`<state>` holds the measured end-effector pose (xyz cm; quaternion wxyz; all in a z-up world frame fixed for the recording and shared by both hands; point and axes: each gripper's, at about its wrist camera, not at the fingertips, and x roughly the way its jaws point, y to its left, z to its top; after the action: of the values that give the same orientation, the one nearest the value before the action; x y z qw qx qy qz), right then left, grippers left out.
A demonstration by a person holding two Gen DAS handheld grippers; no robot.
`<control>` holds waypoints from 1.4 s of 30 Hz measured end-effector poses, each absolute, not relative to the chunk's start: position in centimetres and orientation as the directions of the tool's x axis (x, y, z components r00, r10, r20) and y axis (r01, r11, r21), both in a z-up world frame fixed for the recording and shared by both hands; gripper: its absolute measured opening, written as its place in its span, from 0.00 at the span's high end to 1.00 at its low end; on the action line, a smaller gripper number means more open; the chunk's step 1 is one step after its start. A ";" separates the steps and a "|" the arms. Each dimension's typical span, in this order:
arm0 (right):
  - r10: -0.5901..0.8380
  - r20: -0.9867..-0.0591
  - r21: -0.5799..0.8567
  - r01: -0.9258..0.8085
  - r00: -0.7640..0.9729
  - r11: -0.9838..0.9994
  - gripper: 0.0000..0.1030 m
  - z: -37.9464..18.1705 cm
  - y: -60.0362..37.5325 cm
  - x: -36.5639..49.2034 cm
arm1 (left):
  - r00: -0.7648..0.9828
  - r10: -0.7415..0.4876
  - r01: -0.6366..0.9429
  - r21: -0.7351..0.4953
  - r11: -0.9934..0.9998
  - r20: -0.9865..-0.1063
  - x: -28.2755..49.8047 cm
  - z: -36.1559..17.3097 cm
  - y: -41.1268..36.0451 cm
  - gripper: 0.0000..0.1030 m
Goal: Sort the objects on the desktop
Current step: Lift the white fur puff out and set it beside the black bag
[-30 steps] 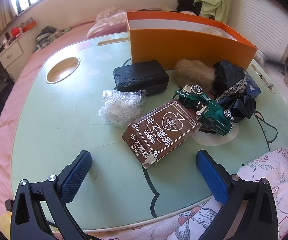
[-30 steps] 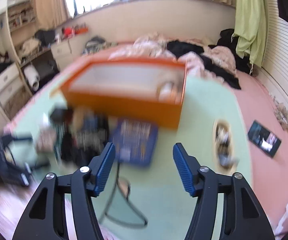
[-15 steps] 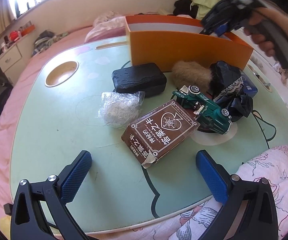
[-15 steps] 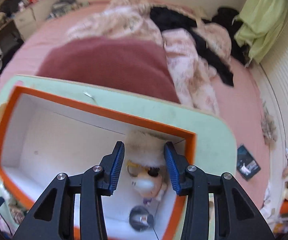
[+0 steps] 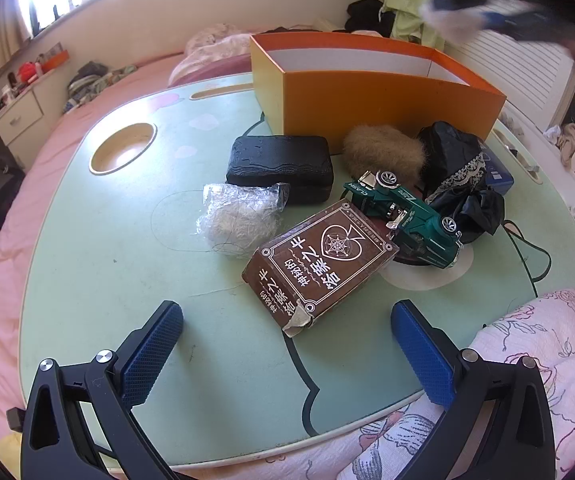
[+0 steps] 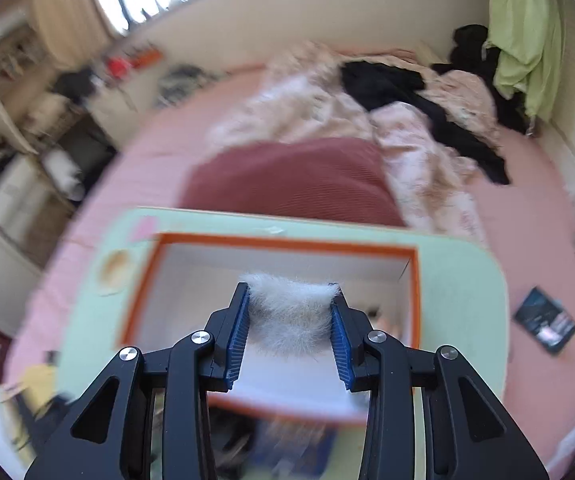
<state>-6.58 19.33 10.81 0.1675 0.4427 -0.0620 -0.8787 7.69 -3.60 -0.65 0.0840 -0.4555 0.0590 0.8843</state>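
Observation:
My right gripper (image 6: 290,320) is shut on a white furry toy (image 6: 291,316) and holds it above the orange box (image 6: 287,242); it shows blurred at the top right of the left wrist view (image 5: 483,12). My left gripper (image 5: 287,344) is open and empty, low over the green table (image 5: 99,248). Ahead of it lie a brown card box (image 5: 319,264), a green toy car (image 5: 403,216), a clear plastic bag (image 5: 239,218), a black case (image 5: 279,168), a brown fur ball (image 5: 383,156) and black lace cloth (image 5: 459,176). The orange box (image 5: 371,100) stands behind them.
A round cup recess (image 5: 123,152) sits in the table's far left. A blue box (image 5: 497,174) lies behind the cloth, and a black cable (image 5: 527,244) runs to the right. A floral quilt (image 5: 547,344) covers the near right edge. Bedding (image 6: 367,128) surrounds the table.
My right gripper has closed on the white furry toy inside the orange box and lifted it up. The left gripper and the table objects have not moved.

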 end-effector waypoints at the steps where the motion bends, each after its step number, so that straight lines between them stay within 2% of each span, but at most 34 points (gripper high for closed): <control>1: -0.394 -0.746 0.296 0.263 -0.538 -0.918 0.62 10.9 19.7 -5.1 | -0.571 0.095 -0.202 0.028 -0.979 -0.815 7.7 -0.7 -3.6 0.00; 7: -0.526 -0.761 0.402 0.360 -0.381 -0.842 0.61 6.8 17.0 -0.3 | -0.571 0.096 -0.203 0.027 -0.979 -0.815 7.9 -0.6 -3.6 0.00; 12: -0.535 -0.772 0.401 0.390 -0.345 -0.829 0.61 5.2 13.5 -0.1 | -0.572 0.097 -0.203 0.026 -0.979 -0.815 7.9 -0.6 -3.5 0.00; 14: -0.570 -0.734 0.434 0.390 -0.370 -0.812 0.55 5.7 13.6 -0.4 | -0.572 0.096 -0.202 0.027 -0.979 -0.815 7.8 -0.6 -3.5 0.00; 16: -0.531 -0.701 0.388 0.371 -0.475 -0.844 0.35 7.0 14.9 0.4 | -0.571 0.096 -0.203 0.027 -0.979 -0.815 7.8 -0.6 -3.5 0.00; 18: -0.493 -0.666 0.328 0.373 -0.560 -0.868 0.23 7.7 16.6 2.4 | -0.571 0.096 -0.202 0.027 -0.979 -0.815 7.8 -0.6 -3.5 0.00; 21: -0.429 -0.665 0.234 0.374 -0.612 -0.897 0.22 6.6 18.8 5.2 | -0.572 0.096 -0.203 0.027 -0.979 -0.815 7.8 -0.6 -3.5 0.00; 27: -0.276 -0.760 0.117 0.295 -0.589 -0.948 0.21 0.1 20.6 7.7 | -0.568 0.093 -0.203 0.030 -0.979 -0.818 7.5 -0.7 -3.4 0.00; 29: -0.192 -0.760 0.037 0.253 -0.621 -0.967 0.17 -0.9 20.1 7.0 | -0.569 0.093 -0.203 0.029 -0.979 -0.817 7.5 -0.8 -3.4 0.00; 30: -0.142 -0.766 -0.016 0.240 -0.626 -0.971 0.09 -1.3 19.5 6.6 | -0.567 0.095 -0.203 0.027 -0.979 -0.818 7.5 -0.8 -3.5 0.00; 31: -0.158 -0.769 -0.004 0.253 -0.619 -0.968 0.00 -1.5 19.2 6.2 | -0.567 0.096 -0.204 0.026 -0.979 -0.818 7.4 -0.9 -3.6 0.00; 42: -0.184 -0.766 -0.010 0.298 -0.616 -0.955 0.00 -2.6 17.8 5.0 | -0.584 0.066 -0.184 0.053 -0.981 -0.809 7.7 -0.6 -3.7 0.00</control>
<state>4.95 17.83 -2.63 0.1344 0.4170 0.0681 -0.8963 7.74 -3.66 -0.61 0.0706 -0.4508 0.0655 0.8874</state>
